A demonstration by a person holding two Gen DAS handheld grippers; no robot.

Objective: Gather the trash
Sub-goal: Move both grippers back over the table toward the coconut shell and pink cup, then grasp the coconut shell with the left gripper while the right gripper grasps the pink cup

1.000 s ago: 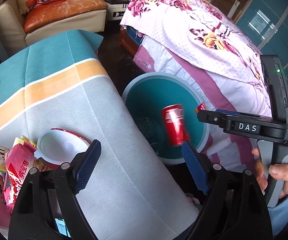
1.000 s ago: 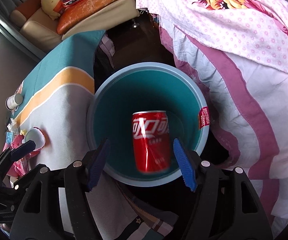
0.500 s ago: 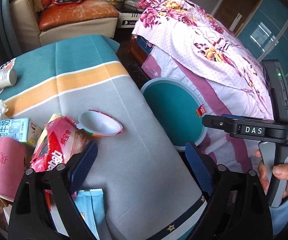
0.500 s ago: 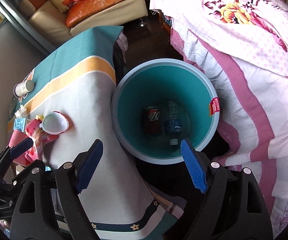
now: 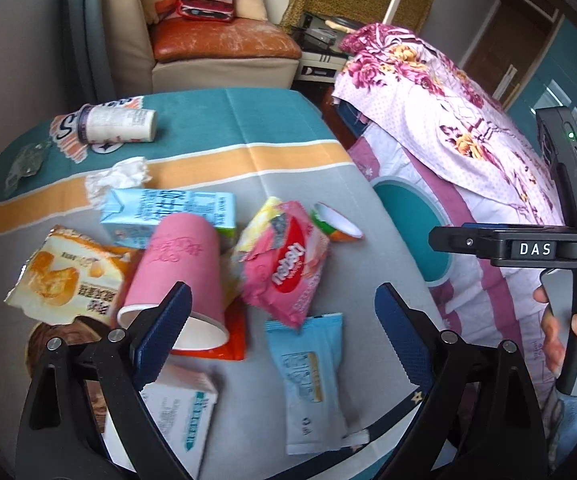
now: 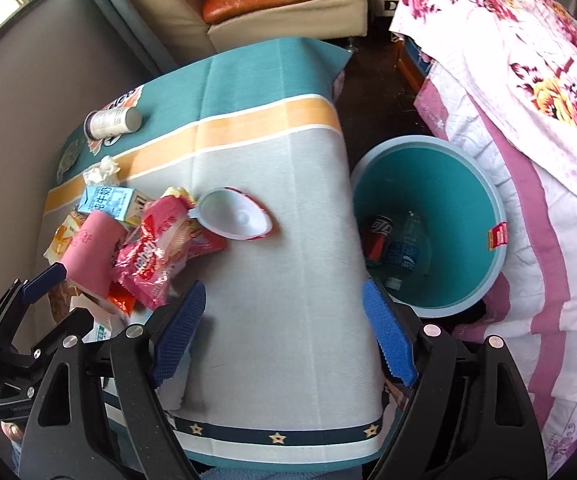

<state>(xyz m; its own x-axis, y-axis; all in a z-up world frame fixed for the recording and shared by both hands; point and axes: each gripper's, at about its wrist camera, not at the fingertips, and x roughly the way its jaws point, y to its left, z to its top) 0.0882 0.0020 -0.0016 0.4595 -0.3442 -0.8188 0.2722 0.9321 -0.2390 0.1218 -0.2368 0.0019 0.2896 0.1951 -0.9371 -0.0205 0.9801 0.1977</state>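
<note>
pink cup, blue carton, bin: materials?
Pink cup: likely paper, matte, rolled white rim. Blue carton: coated paperboard with folded gable end, slight sheen. Bin: looks like moulded plastic, smooth teal inside with a pale rim.

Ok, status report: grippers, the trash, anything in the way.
Left gripper open, empty, over the trash pile. Right gripper open, empty. Red can and bottle lie in the teal bin. Pink cup and wrappers on the table; nothing blocking.
</note>
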